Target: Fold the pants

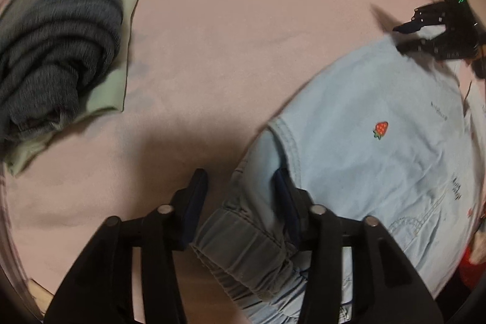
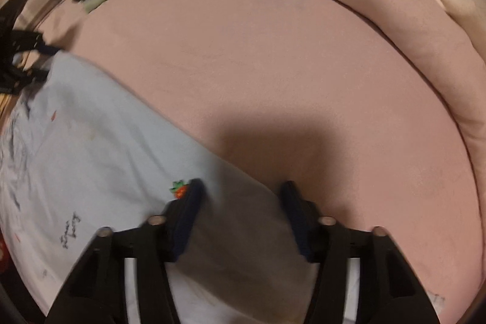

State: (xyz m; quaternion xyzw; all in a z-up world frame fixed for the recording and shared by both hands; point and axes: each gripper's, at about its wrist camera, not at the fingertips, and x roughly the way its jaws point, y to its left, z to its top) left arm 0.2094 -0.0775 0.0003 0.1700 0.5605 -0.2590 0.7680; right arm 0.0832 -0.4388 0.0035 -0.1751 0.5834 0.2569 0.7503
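On the pink bed: a pair of light blue pants (image 1: 379,111) lies spread flat on the pink sheet (image 1: 227,50), with both claws at its edges.
Pants detail: a small red strawberry patch (image 1: 381,129) sits near the middle of the cloth, with dark script lettering (image 2: 70,229) further along the same face.
Waistband: the gathered elastic waistband (image 1: 243,242) of the pants lies bunched between the two fingers of the left gripper (image 1: 240,187).
Left gripper: its jaws stand wide apart and straddle the waistband; whether the pads touch the cloth I cannot tell.
Right gripper (image 2: 240,196): jaws spread wide over the far edge of the pants, just beside the strawberry patch, with cloth lying between the fingers but not pinched.
Away from the pants: a dark grey rolled garment (image 1: 54,50) rests on a pale green folded cloth (image 1: 112,81), well apart from the pants across bare sheet.
Beyond the pants: a pink duvet (image 2: 395,20) is bunched along the far side of the sheet.
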